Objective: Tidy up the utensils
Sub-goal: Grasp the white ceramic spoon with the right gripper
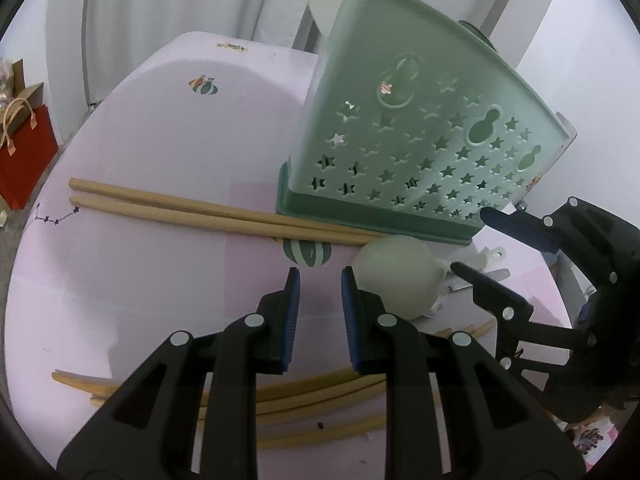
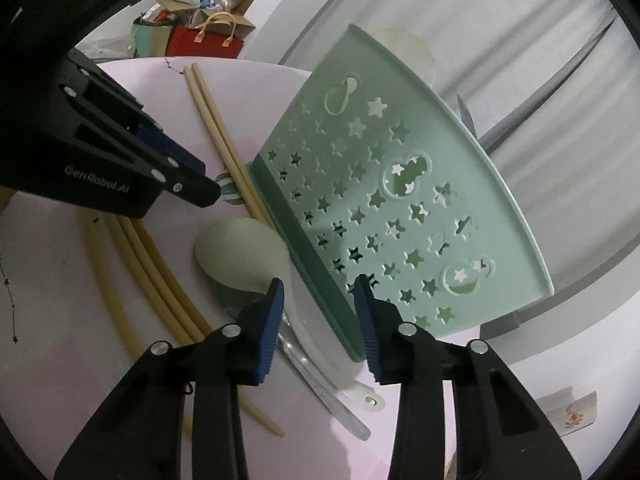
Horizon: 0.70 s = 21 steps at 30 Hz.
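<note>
Behind the green caddy point(image 1: 420, 128), pale round thing half hidden, unidentifiable.

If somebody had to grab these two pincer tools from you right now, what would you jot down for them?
Left gripper: open, holding nothing, hovering above the table.
Right gripper: open, nothing clamped, poised over the white spoon handle.
Green holder: upright on the table, with a pale item already poking out the top.
Two chopsticks lie against the holder's base; more lie nearer the grippers.
Left to do: spoon and all chopsticks still on the table.
</note>
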### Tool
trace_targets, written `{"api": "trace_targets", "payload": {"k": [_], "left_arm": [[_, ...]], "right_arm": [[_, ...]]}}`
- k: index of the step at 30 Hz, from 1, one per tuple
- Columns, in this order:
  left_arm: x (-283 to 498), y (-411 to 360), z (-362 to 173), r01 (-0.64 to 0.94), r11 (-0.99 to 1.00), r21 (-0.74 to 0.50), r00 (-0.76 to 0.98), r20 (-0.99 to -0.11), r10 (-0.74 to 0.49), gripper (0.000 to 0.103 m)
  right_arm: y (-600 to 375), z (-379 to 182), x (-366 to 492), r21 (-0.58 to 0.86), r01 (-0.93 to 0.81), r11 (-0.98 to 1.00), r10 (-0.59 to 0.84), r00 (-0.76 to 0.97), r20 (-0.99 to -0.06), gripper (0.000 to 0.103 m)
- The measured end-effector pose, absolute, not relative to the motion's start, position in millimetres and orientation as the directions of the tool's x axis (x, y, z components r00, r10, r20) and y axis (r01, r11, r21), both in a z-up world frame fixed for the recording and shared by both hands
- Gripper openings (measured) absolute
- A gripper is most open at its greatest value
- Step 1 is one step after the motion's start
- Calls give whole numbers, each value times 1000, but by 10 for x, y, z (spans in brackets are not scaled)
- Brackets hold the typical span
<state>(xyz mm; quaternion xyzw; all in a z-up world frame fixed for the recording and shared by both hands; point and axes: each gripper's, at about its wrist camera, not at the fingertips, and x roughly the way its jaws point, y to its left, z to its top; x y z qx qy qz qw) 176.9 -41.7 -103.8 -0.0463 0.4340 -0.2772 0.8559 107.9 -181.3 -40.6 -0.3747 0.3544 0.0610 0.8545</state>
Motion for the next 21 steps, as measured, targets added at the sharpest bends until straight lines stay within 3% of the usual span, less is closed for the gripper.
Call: {"api": "trace_targets", "payload": {"k": [14,21], "left_arm": [[1784,-399,-1028,432,836,-337,465,-711,-527,19],[1802,-397,-1024,435,834,-340,461,-712,-530,18]], "right_arm": [[-1754,-600,1028,-686,-421,593,-237,723,-648,33],[-1659,-573,1037,-692,-428,581,-200,749,-631,33]]}}
